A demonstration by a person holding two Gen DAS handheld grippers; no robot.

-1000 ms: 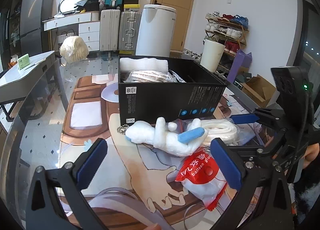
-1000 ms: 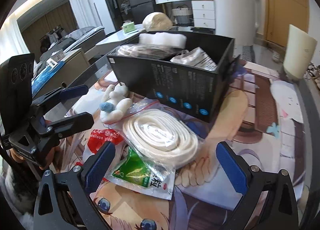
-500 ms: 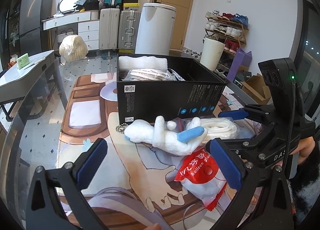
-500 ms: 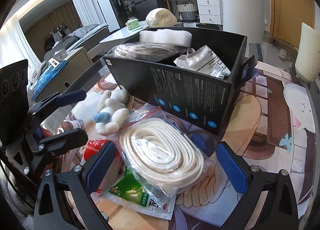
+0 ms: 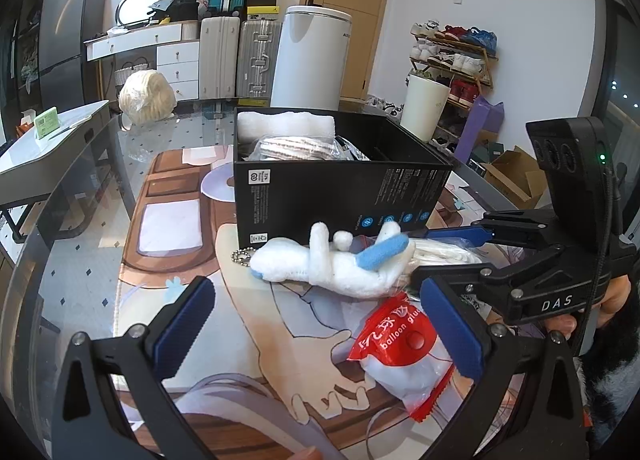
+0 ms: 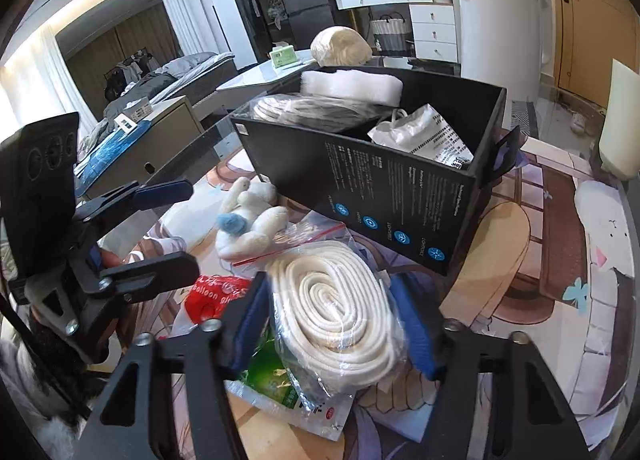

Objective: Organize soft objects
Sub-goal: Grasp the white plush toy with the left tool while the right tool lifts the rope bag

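Note:
A bagged coil of white rope point(image 6: 336, 312) lies on the table mat in front of the black box point(image 6: 384, 196). My right gripper point(image 6: 336, 324) is shut on the coil, one blue pad on each side. A white plush rabbit with blue ears point(image 5: 332, 264) lies in front of the box point(image 5: 340, 200); it also shows in the right wrist view point(image 6: 250, 220). My left gripper point(image 5: 316, 328) is open and empty, low over the mat just short of the rabbit. The box holds white foam point(image 5: 286, 126), a bagged rope coil and a printed bag point(image 6: 424, 136).
A red and clear balloon-glue bag point(image 5: 404, 352) lies by my left gripper's right finger. A green packet point(image 6: 272, 380) lies under the rope coil. My right gripper point(image 5: 440, 252) shows right of the rabbit in the left wrist view. A white bin point(image 5: 312, 56) and suitcases stand behind the table.
My right gripper has moved forward onto the bagged rope coil and closed on it. My left gripper has stayed open and almost still.

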